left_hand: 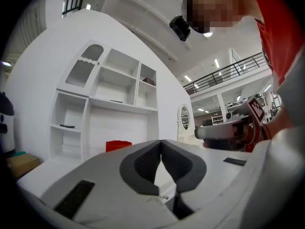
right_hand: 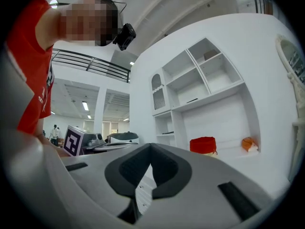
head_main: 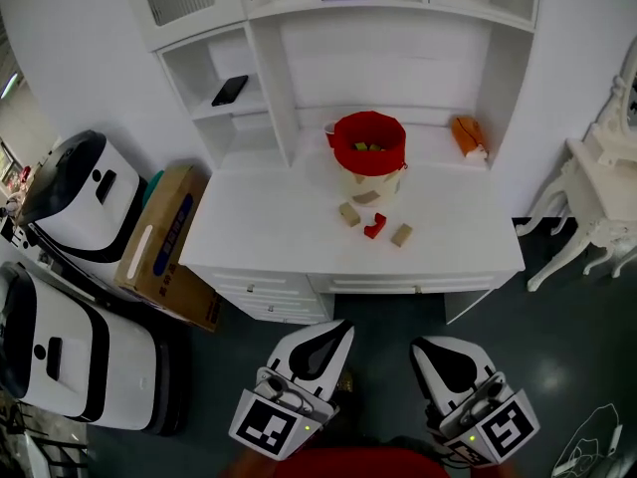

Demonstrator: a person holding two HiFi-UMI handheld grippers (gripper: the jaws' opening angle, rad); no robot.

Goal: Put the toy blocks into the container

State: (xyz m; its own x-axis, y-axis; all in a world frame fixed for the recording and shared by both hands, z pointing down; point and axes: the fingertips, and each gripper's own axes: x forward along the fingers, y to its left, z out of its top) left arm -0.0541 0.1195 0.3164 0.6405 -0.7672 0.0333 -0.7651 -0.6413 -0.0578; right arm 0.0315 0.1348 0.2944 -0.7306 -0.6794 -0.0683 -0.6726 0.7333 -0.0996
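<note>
Left gripper [head_main: 341,327] and right gripper [head_main: 422,346], jaws together, face white desk [head_main: 269,217].

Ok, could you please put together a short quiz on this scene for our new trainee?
1. True or false: the left tool and the right tool each grip a toy block.
2. Where does the red block lie? A: inside the container; B: on the white desk, in front of the container; C: between a tool's jaws.
3. Fill in: the upper part of the container is coloured ____.

Key: 1 false, both tools are shut and empty; 2 B; 3 red.
</note>
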